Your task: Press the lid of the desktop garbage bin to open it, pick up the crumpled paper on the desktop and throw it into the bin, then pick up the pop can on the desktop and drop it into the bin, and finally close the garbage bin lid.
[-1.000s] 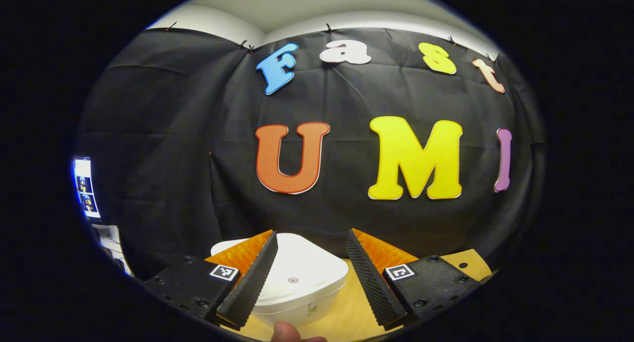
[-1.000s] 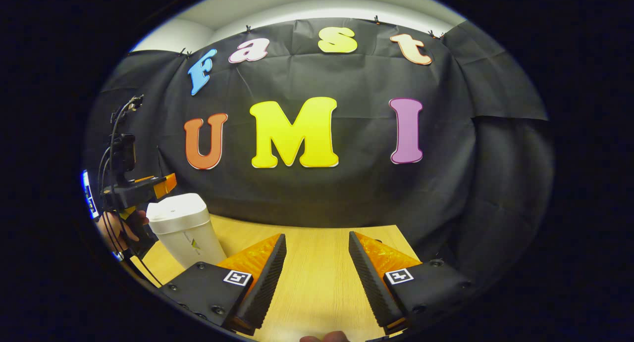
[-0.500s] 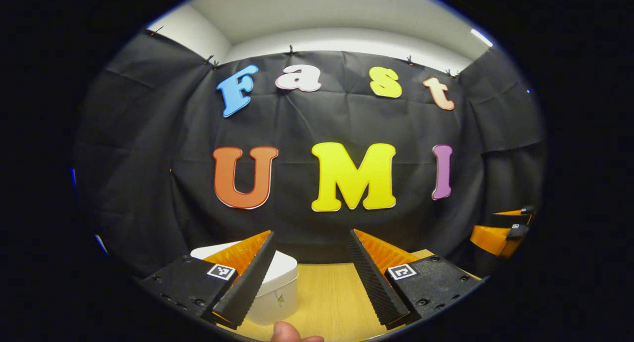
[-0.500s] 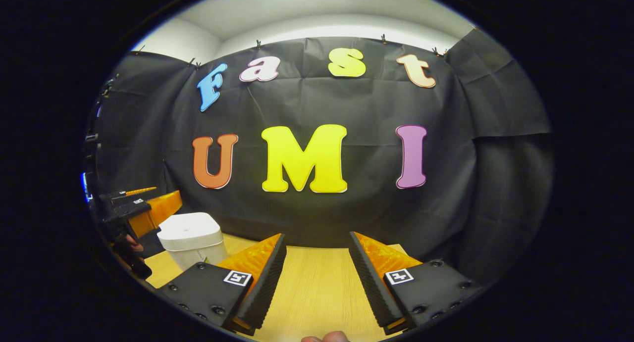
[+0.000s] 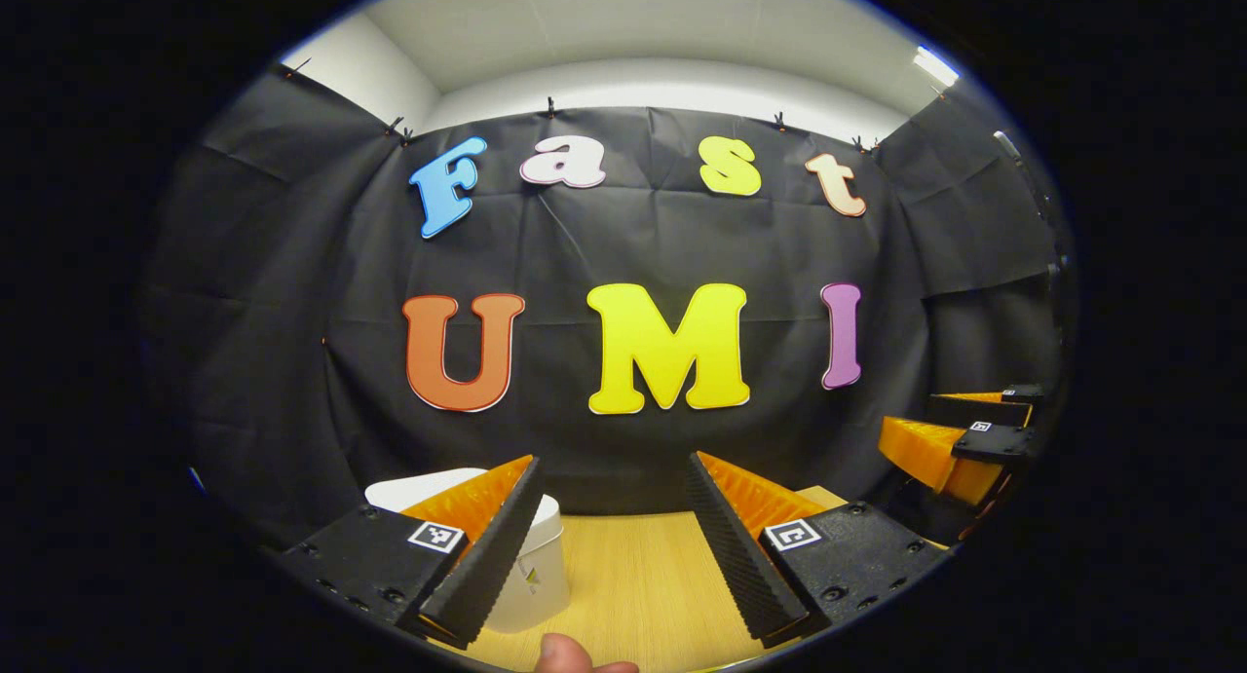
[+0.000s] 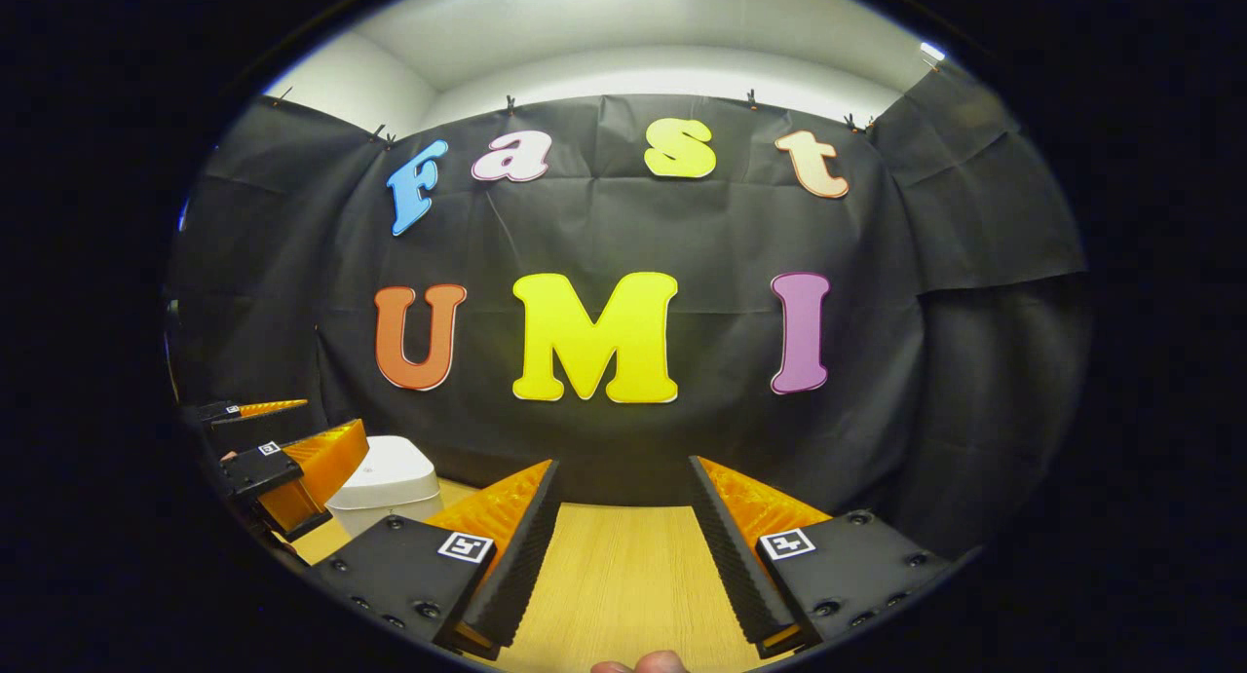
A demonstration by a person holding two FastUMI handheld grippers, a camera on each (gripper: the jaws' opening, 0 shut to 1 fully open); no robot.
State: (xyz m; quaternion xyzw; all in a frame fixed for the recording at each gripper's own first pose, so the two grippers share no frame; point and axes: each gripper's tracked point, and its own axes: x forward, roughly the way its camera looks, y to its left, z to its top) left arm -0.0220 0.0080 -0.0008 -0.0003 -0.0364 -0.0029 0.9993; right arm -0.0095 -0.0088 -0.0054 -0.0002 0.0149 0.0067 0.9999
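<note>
In the left gripper view the white garbage bin [image 5: 534, 566] stands at about seven o'clock on the tabletop [image 5: 633, 585], lid down, partly behind one finger of the left hand-held gripper [image 5: 609, 546], whose jaws stand wide and empty. At three o'clock hangs the right hand-held gripper [image 5: 960, 439], jaws parted too and holding nothing. With the lid shut, I judge both are held back (clear of the bin) because the work is finished.

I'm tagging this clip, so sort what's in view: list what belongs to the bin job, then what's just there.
Belongs to the job:
- garbage bin, lid down
- left claw, open
- right claw, open

Just there:
- wooden desktop
- black cloth wall
- person's fingertip
</note>
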